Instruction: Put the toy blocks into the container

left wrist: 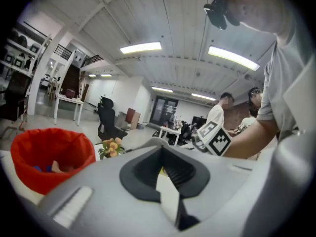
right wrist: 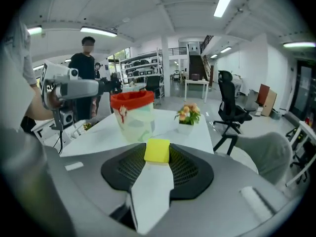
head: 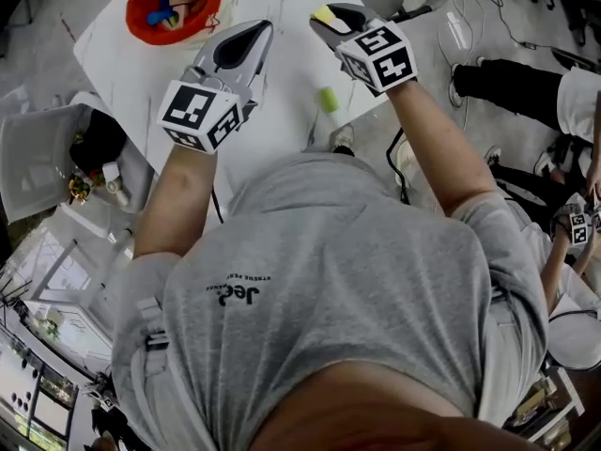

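Note:
A red-lined container (head: 174,6) stands at the table's far left corner with several coloured blocks inside. It also shows in the left gripper view (left wrist: 49,157) and the right gripper view (right wrist: 131,115). My right gripper (head: 329,17) is raised over the table's right side, shut on a yellow block (right wrist: 157,151) pinched at its tips. A green block (head: 327,99) lies on the table below it, near the edge. My left gripper (head: 239,50) hovers over the middle of the table with its jaws together and nothing between them (left wrist: 165,174).
The white table (head: 272,130) has its near edge by my body. A small flower pot (right wrist: 187,117) sits on it beyond the container. A grey bin (head: 47,158) with clutter stands at the left on the floor. A person (right wrist: 86,78) and office chairs (right wrist: 232,110) are around.

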Action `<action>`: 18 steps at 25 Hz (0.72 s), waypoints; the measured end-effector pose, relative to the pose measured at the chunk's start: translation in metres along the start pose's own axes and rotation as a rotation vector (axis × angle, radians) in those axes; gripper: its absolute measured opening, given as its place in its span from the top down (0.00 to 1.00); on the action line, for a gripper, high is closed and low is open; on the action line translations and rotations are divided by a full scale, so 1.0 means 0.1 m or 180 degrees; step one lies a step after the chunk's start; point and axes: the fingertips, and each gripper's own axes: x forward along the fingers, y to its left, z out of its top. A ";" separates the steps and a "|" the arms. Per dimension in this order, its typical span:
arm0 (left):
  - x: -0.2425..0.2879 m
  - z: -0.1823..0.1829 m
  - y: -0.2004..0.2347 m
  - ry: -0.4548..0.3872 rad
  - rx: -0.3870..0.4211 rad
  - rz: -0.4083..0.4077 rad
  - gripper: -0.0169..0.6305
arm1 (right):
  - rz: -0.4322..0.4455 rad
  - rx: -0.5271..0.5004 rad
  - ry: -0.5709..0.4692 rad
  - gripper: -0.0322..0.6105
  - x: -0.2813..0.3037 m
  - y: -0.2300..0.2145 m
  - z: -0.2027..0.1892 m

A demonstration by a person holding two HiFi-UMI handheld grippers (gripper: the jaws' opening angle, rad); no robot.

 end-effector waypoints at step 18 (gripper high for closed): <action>-1.16 0.68 0.98 -0.0404 0.0016 0.0675 0.88 | 0.0626 -0.0685 -0.0321 0.72 0.69 0.99 1.95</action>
